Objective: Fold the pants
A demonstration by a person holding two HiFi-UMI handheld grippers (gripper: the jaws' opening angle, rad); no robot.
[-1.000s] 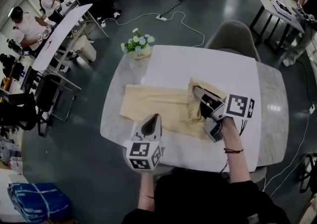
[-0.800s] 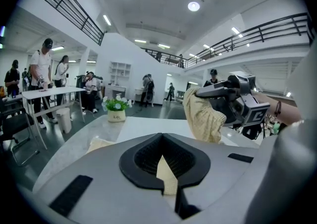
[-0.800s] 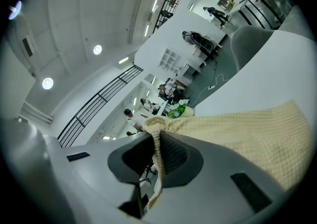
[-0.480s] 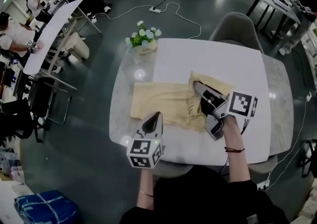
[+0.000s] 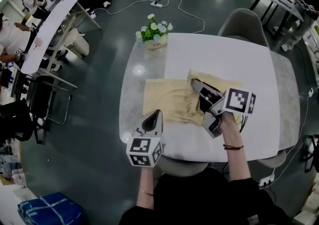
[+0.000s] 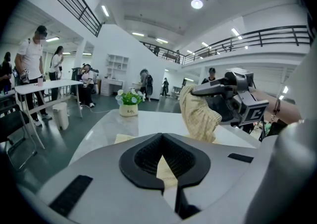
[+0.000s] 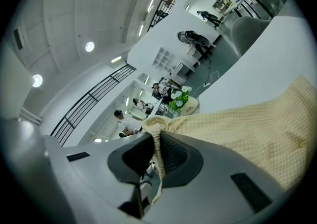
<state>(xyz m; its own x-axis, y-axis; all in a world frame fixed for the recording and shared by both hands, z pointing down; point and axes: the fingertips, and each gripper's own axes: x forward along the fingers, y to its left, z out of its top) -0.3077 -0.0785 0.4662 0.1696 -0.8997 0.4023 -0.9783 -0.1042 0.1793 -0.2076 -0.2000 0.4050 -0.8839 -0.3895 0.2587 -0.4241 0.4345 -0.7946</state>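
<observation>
Shifted left over counter (image 5: pixel 214 55): right hand-held gripper (image 5: pixel 194 83) and left hand-held gripper (image 5: pixel 158 113). Right one clamps raised end of pants (image 5: pixel 167 100), held high to clear flat half on counter. Left one pinches near edge, probably to carry fold evenly.

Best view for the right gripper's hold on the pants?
Right gripper view: the right gripper is shut on the pants edge, close up. Head view shows it from above, pinch hidden. Left gripper view shows it side-on, cloth hanging from it.
</observation>
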